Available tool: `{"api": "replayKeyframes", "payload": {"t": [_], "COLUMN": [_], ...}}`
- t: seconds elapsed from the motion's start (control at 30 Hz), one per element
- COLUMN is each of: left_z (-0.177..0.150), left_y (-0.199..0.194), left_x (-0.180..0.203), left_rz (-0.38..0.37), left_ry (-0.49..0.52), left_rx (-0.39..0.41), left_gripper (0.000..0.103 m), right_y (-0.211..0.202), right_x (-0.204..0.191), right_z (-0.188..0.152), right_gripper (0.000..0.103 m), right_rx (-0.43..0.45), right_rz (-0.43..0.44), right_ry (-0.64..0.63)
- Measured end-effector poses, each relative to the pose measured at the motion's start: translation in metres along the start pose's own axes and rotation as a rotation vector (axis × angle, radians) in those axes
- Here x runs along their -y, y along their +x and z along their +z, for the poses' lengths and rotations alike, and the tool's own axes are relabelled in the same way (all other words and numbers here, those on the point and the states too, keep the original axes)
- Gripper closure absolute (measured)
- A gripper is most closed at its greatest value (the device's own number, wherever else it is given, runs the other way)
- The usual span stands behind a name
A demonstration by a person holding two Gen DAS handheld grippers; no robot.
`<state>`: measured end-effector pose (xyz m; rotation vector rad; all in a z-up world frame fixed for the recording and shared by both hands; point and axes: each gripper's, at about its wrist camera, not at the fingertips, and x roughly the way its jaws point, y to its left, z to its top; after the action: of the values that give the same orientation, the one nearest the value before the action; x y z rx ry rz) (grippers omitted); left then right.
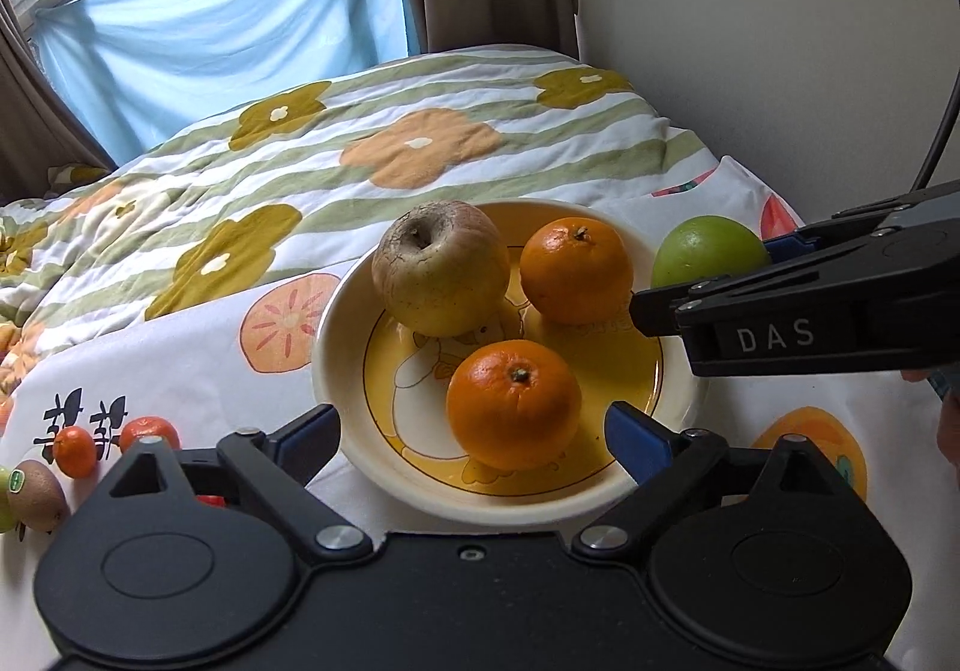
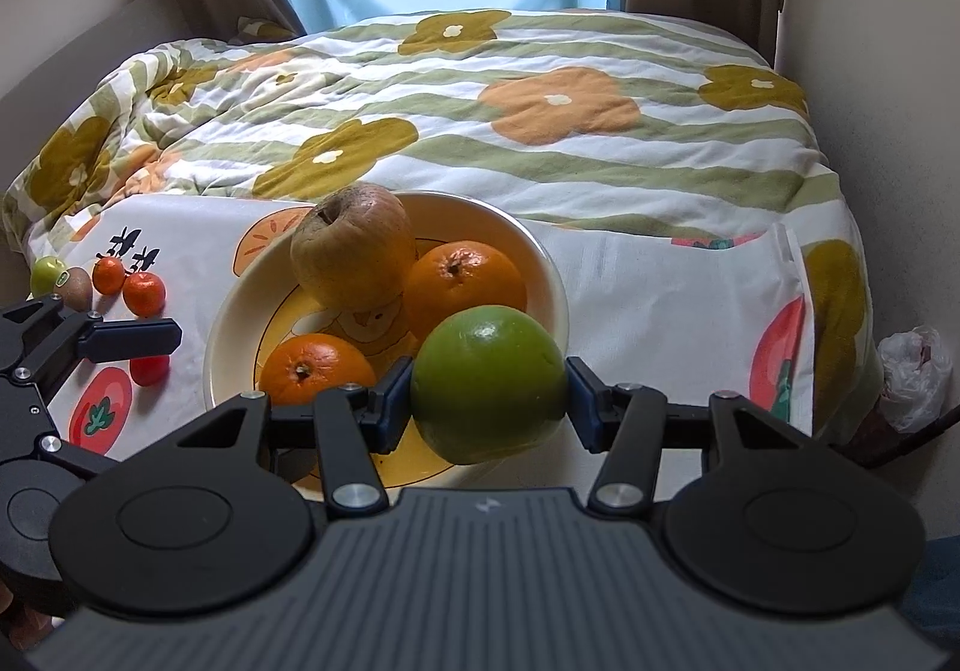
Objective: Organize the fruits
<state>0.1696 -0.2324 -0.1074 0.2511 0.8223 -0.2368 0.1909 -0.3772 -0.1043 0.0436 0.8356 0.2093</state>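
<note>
A cream and yellow plate [image 1: 336, 347] [image 2: 228, 323] sits on a fruit-print cloth and holds a brownish apple [image 1: 441, 266] [image 2: 354, 254] and two oranges [image 1: 513, 404] [image 1: 576, 269] [image 2: 315, 368] [image 2: 465, 278]. My right gripper [image 2: 489, 395] is shut on a green fruit [image 2: 489, 383] and holds it over the plate's near right rim; it also shows in the left wrist view [image 1: 708, 251]. My left gripper [image 1: 474, 431] is open and empty at the plate's near edge, its fingers either side of the nearer orange.
At the cloth's left edge lie two small tangerines [image 2: 129, 284] [image 1: 75, 449], a kiwi [image 2: 75, 287] [image 1: 36, 494], a small green fruit [image 2: 48, 272] and a small red fruit [image 2: 149, 369]. A flowered quilt [image 2: 540, 131] covers the bed behind. A wall stands to the right.
</note>
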Motion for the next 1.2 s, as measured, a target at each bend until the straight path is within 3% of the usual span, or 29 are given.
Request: {"api": "replayKeyframes", "payload": {"t": [0.17,0.6,0.63,0.7,0.77,1.2], "left_z": [-0.006,-0.018,-0.018,-0.019,-0.021,-0.025], "left_y": [-0.005,-0.008,-0.008,-0.008,-0.010,-0.043], "left_x": [-0.007,-0.014,-0.014,-0.014,-0.015,-0.013], "left_rz": [-0.016,0.026,0.028,0.030,0.035,0.050], "left_ry": [-0.034,-0.039,-0.039,-0.042,-0.048,-0.087], "left_rx": [-0.007,-0.023,-0.023,-0.021,-0.019,0.026], "left_gripper": [0.006,0.006,0.006,0.006,0.006,0.006], "right_y": [0.008,0.026,0.024,0.020,0.014,-0.022], "right_x": [-0.009,-0.013,-0.013,-0.015,-0.016,-0.017], "right_z": [0.001,-0.008,-0.008,-0.007,-0.006,-0.012], "right_gripper": [0.036,0.034,0.031,0.009,0.000,0.000], "right_rx": [0.008,-0.001,0.011,0.035,0.057,0.062], "right_rz": [0.011,0.060,0.070,0.069,0.041,0.022], "right_ry": [-0.029,-0.067,-0.069,-0.082,-0.089,-0.064]}}
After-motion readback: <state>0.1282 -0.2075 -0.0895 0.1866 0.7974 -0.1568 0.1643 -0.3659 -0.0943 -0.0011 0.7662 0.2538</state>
